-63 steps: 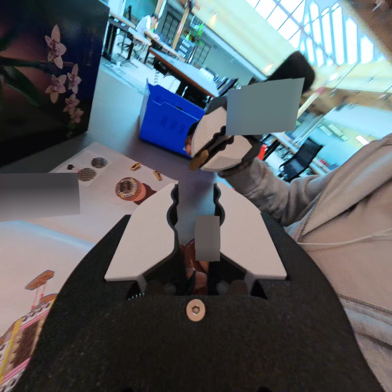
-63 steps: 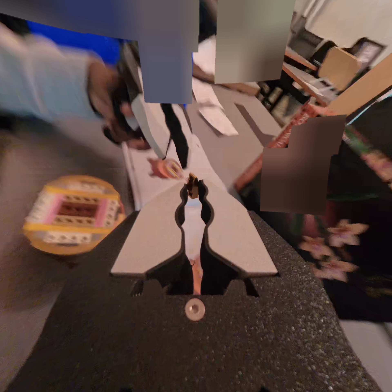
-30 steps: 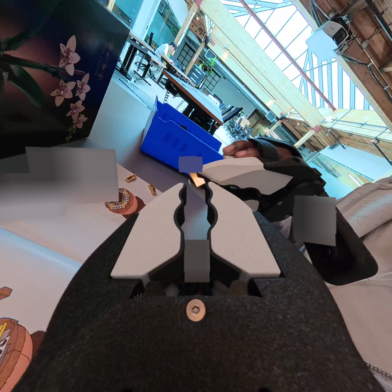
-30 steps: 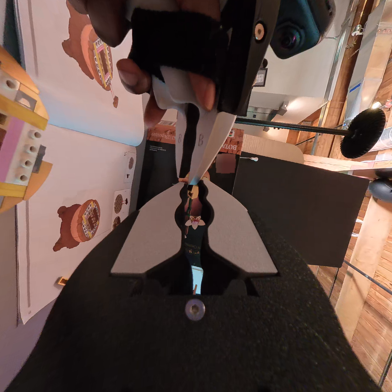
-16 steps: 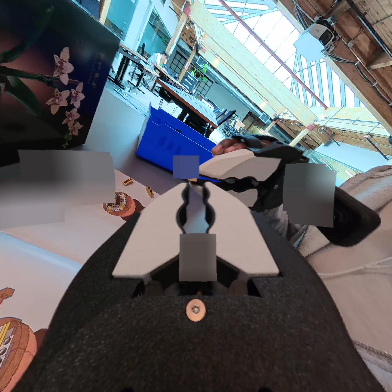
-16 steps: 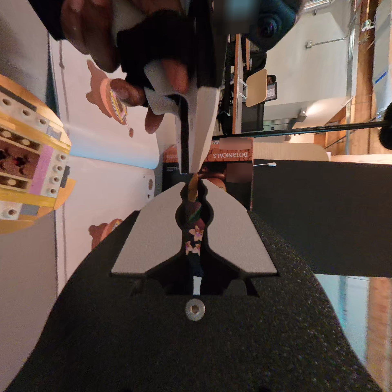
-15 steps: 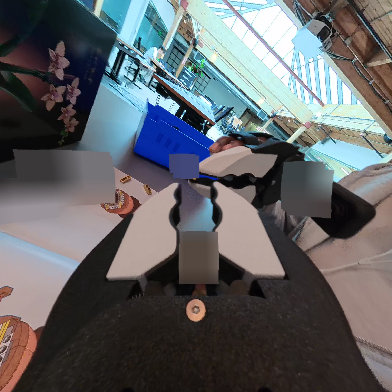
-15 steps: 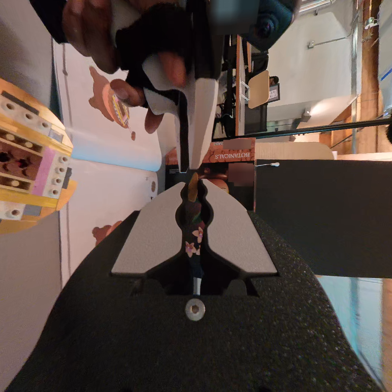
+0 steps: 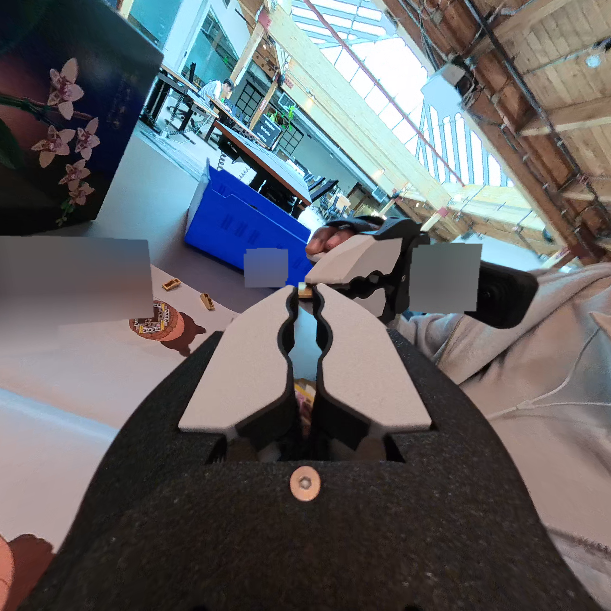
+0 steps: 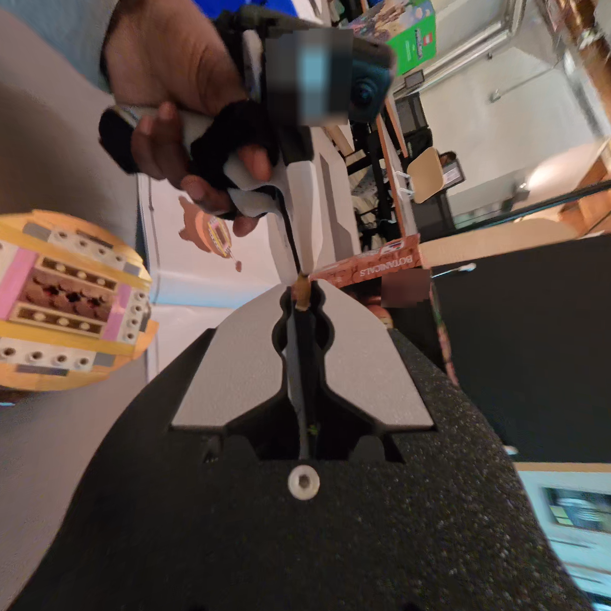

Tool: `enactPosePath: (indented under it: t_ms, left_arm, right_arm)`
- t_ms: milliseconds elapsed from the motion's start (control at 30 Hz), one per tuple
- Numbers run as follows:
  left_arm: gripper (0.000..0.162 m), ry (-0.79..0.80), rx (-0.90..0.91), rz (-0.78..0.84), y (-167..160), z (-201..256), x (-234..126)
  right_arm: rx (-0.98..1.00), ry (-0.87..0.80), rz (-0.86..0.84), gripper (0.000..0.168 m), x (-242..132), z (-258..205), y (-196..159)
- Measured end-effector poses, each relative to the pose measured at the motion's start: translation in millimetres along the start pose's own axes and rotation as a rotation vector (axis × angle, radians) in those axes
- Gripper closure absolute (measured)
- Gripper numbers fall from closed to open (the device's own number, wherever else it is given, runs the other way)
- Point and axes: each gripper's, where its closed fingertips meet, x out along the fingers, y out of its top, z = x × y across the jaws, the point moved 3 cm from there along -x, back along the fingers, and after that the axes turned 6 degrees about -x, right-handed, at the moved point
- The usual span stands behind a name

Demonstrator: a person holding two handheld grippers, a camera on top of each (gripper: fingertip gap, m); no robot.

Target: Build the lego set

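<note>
Tan lego piece [image 9: 304, 292] pinched by both jaws (blue bin [image 9: 244, 228] behind).

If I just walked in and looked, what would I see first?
Two grippers meeting tip to tip in the air, the left gripper and the right gripper both pinching one tiny tan brick. To the side on the table sits the round yellow lego build with pink and brown inside.

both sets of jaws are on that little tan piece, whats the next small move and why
Probably open the right gripper a little and ease it back. Both pairs of jaws meet on the small tan piece in mid-air, and the left gripper looks pinched on its end, so it may carry it alone. The round build sits off to the side, not yet approached.
</note>
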Motion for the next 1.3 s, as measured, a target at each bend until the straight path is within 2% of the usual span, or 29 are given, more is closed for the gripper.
enactPosePath:
  t_ms: [67, 167, 367, 400, 467, 533, 633, 767, 867, 933, 1033, 1100, 1300]
  left_arm:
    - [0.155, -0.014, -0.098, 0.056, 4, -2, -4]
    - [0.155, -0.052, -0.216, 0.101, 3, -2, -10]
    - [0.155, -0.102, -0.307, 0.127, -4, 1, -10]
    - [0.155, -0.098, -0.308, 0.125, -5, 0, -9]
    - [0.155, -0.099, -0.296, 0.118, -7, 1, -8]
    - [0.154, -0.088, -0.223, 0.083, -11, 3, -8]
    - [0.134, -0.057, 0.049, 0.008, -16, 11, -12]
    - [0.141, 0.09, 0.426, -0.047, -15, 17, -16]
    - [0.144, 0.12, 0.545, -0.098, -19, 18, -13]
    - [0.139, 0.104, 0.526, -0.137, -24, 17, -13]
    - [0.138, -0.03, 0.278, -0.186, -28, 22, -14]
    - [0.146, -0.093, 0.117, -0.188, -26, 24, -14]
    - [0.153, -0.141, -0.092, -0.266, -31, 25, -8]
  right_arm:
    - [0.172, 0.044, 0.07, 0.143, -3, 2, -4]
    - [0.379, 0.081, 0.219, 0.144, -9, 7, -4]
    - [0.376, 0.131, 0.225, 0.148, 2, -2, -7]
    - [0.372, 0.126, 0.237, 0.16, 2, -3, -6]
    - [0.389, 0.142, 0.262, 0.162, 1, -3, -6]
    - [0.496, 0.21, 0.3, 0.162, -1, -4, -6]
    - [0.712, 0.363, 0.374, 0.162, -5, -8, -7]
    - [0.856, 0.468, 0.421, 0.163, -7, -11, -8]
    - [0.848, 0.493, 0.419, 0.163, -6, -16, -7]
    - [0.793, 0.492, 0.419, 0.163, -6, -19, -6]
    - [0.603, 0.467, 0.463, 0.163, -13, -21, 2]
    - [0.471, 0.462, 0.469, 0.162, -16, -22, 7]
    - [0.274, 0.519, 0.454, 0.162, -18, -19, 13]
